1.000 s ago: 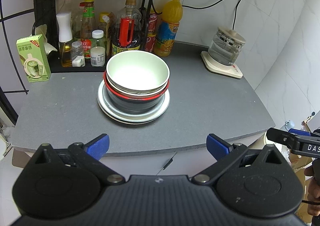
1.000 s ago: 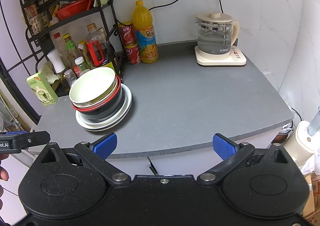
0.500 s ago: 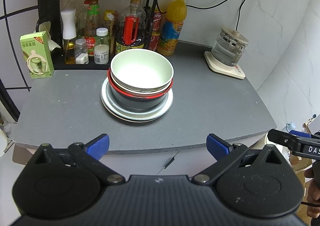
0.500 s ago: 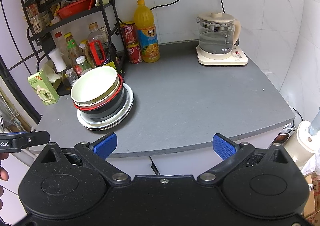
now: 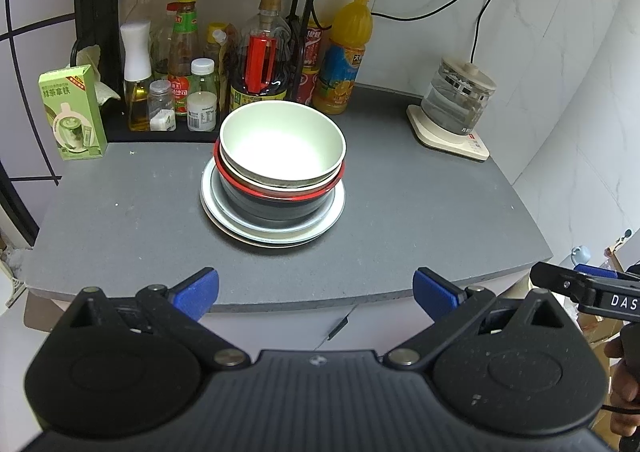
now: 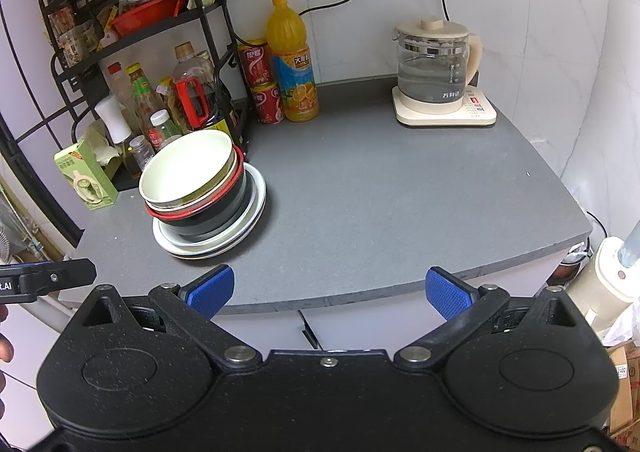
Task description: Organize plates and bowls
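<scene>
Stacked at frame centre on the grey counter (image 5: 400, 212): white bowl (image 5: 282, 143) nested atop plates (image 5: 272, 230). Lower frame — left gripper (image 5: 316, 288) and right gripper (image 6: 329, 288), both spread wide, empty, short of the counter edge.

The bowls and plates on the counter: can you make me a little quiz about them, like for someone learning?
1. True or false: the cream bowl sits at the top of the stack.
2. What colour is the rim of the bowl just under it? A red, B green, C yellow.
3. Fill in: both the left gripper and the right gripper are ____ and hold nothing.

Key
1. True. It nests in the other bowls, which rest on the plates on the grey counter.
2. A, red.
3. Open. Both grippers are at the near edge of the counter, away from the stack.
</scene>
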Action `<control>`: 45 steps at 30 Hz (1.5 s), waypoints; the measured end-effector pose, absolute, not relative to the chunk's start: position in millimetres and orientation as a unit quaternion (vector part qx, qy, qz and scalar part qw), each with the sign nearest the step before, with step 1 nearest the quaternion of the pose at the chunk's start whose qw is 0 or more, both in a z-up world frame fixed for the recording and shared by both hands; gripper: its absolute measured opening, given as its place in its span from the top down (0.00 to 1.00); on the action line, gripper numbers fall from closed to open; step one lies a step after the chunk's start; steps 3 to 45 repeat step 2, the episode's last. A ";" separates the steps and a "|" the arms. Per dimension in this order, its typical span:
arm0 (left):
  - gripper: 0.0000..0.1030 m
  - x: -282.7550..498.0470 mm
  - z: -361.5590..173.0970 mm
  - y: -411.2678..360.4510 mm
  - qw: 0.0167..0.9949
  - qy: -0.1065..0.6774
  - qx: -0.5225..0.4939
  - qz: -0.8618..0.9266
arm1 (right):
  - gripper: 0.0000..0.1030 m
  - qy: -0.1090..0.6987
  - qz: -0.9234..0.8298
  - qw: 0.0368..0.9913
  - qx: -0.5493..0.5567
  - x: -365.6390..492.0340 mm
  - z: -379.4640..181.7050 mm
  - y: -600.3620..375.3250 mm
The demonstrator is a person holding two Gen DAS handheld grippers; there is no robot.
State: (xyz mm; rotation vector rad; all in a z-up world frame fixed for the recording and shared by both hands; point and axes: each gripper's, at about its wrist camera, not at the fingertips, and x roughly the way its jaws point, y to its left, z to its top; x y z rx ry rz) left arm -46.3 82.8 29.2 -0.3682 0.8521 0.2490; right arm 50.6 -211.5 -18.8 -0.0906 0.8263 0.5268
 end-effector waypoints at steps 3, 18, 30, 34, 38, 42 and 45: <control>0.01 -44.5 28.8 82.4 0.886 0.412 -0.176 0.119 | 0.00 0.398 0.253 0.881 -0.042 51.6 -20.3 -212.1; 0.01 -44.5 28.8 82.4 0.886 0.412 -0.176 0.119 | 0.00 0.398 0.253 0.881 -0.042 51.6 -20.3 -212.1; 0.01 -44.5 28.8 82.4 0.886 0.412 -0.176 0.119 | 0.00 0.398 0.253 0.881 -0.042 51.6 -20.3 -212.1; 0.01 -44.5 28.8 82.4 0.886 0.412 -0.176 0.119 | 0.00 0.398 0.253 0.881 -0.042 51.6 -20.3 -212.1; 0.01 -44.5 28.8 82.4 0.886 0.412 -0.176 0.119 | 0.00 0.398 0.253 0.881 -0.042 51.6 -20.3 -212.1; 0.01 -44.5 28.8 82.4 0.886 0.412 -0.176 0.119 | 0.00 0.398 0.253 0.881 -0.042 51.6 -20.3 -212.1; 0.01 -44.5 28.8 82.4 0.886 0.412 -0.176 0.119 | 0.00 0.398 0.253 0.881 -0.042 51.6 -20.3 -212.1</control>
